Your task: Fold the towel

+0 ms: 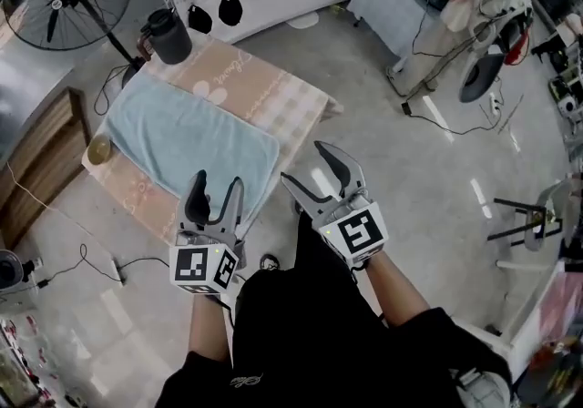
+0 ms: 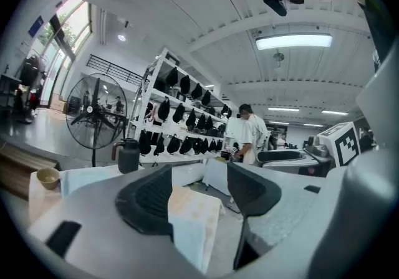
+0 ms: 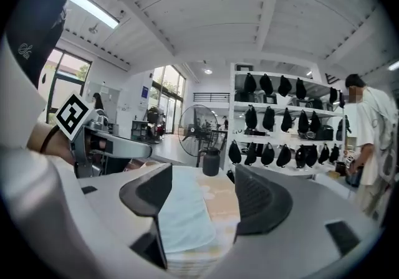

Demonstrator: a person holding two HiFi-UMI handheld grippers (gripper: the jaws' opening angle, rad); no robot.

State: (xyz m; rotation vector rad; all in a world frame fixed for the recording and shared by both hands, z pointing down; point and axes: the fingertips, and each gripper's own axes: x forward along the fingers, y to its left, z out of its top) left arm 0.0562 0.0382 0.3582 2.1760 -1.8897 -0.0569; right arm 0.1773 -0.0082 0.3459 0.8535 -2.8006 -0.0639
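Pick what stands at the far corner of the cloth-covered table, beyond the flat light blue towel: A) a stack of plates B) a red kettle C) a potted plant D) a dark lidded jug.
D: a dark lidded jug stands at the far corner of the pink patterned cloth-covered table, just past the light blue terry towel.

Black clothing point(image 1: 301, 324) — left gripper point(image 1: 219, 184) and right gripper point(image 1: 303, 163) grey, with dark fingers point(image 1: 197, 198) and square-marked white cubes point(image 1: 206, 267).

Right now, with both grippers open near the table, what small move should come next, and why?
Probably lower the left gripper and right gripper onto the near corners of the light blue terry towel: it lies flat and unfolded on the pink checked tablecloth, and both grippers are open, empty.
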